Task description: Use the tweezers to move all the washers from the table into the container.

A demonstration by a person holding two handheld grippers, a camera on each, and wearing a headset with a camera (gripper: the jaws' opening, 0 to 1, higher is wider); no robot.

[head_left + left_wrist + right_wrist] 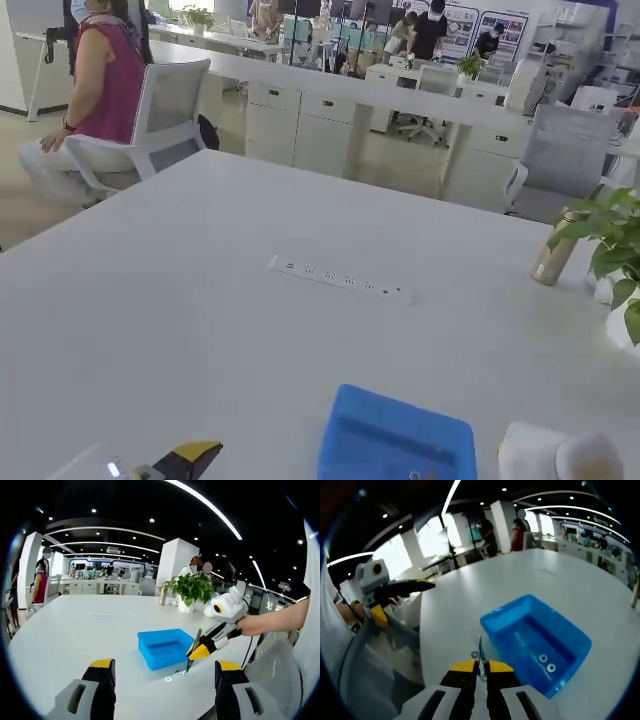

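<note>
A blue container (pixel 400 425) stands near the table's front edge; its wall (pixel 502 630) rises just ahead of my right gripper. Two washers (pixel 546 663) lie on its floor. My right gripper (pixel 481 666) is shut on thin metal tweezers (pixel 194 647), whose tips point down at the table beside the container. Loose washers (pixel 168 679) lie on the table at the tweezer tips, one close to the container corner (pixel 475 654). My left gripper (pixel 165 670) hovers open, left of the container, with nothing between its yellow-tipped fingers (pixel 190 458).
A white power strip (pixel 340 277) is set in the middle of the table. A potted plant (pixel 610 240) and a gold bottle (pixel 553 255) stand at the far right edge. A person (pixel 100 90) sits in a chair beyond the far left corner.
</note>
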